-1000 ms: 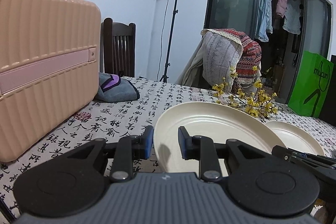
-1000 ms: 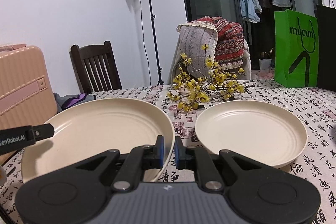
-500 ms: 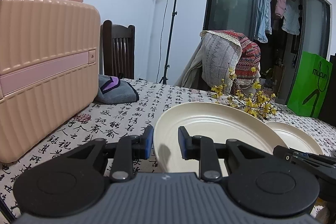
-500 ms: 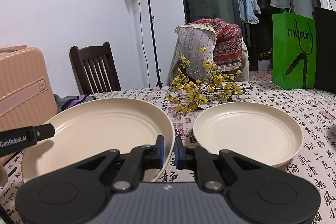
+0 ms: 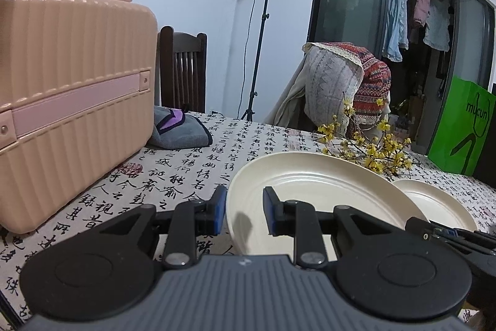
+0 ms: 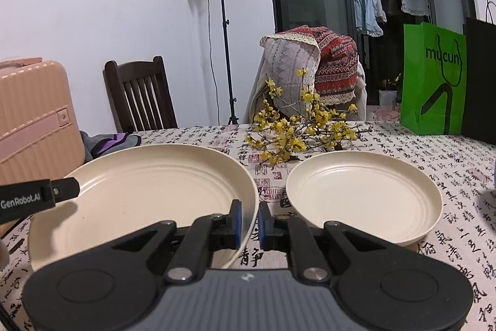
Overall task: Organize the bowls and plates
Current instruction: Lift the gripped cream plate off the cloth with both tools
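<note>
The large cream round plate (image 6: 145, 191) sits on the tabletop (image 6: 458, 163), which is covered with a white cloth printed in black calligraphy. The right tongs (image 6: 247, 221) are narrowed onto this plate's right rim, with a blue pad on each side of the edge, so they grip it. The left tongs (image 5: 243, 211) straddle the plate's left rim with a clear gap between the pads; the outer pad lies close to the rim while the inner pad hangs over the plate's well, so they stand open.

A smaller cream round plate (image 6: 365, 191) rests on the cloth just to the right of the large one, apart from it. Behind both plates lies a branch of small yellow blossoms (image 6: 297, 129). A ribbed pink hard-shell suitcase (image 5: 68, 101) stands on the tabletop's left side, with a folded grey and purple cloth (image 5: 179, 129) just beside it.
</note>
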{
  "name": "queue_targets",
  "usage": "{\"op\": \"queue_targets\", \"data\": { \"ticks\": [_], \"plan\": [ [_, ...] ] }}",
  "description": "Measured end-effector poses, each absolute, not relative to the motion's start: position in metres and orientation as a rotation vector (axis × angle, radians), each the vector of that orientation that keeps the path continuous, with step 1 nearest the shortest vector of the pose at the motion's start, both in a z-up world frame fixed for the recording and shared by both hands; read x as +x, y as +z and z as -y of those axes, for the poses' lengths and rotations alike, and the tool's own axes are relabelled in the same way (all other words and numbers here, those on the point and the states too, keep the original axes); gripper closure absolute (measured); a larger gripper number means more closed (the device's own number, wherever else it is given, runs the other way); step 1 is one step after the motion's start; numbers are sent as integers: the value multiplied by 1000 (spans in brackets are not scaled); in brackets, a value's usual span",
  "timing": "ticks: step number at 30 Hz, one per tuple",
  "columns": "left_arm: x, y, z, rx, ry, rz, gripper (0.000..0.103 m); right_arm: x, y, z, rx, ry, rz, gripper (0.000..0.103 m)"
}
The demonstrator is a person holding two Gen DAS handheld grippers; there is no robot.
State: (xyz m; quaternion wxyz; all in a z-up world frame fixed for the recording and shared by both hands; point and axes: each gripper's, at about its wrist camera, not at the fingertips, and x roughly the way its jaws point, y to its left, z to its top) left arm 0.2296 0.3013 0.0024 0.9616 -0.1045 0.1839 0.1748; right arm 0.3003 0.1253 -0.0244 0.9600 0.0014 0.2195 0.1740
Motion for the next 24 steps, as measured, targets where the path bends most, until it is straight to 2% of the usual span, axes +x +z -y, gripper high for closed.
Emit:
{"op": "queue_targets", "data": {
  "ticks": [24],
  "plan": [
    [195,21,-275,-204,328,-356,77,268,-6,-103,5,342,-432,92]
  ]
}}
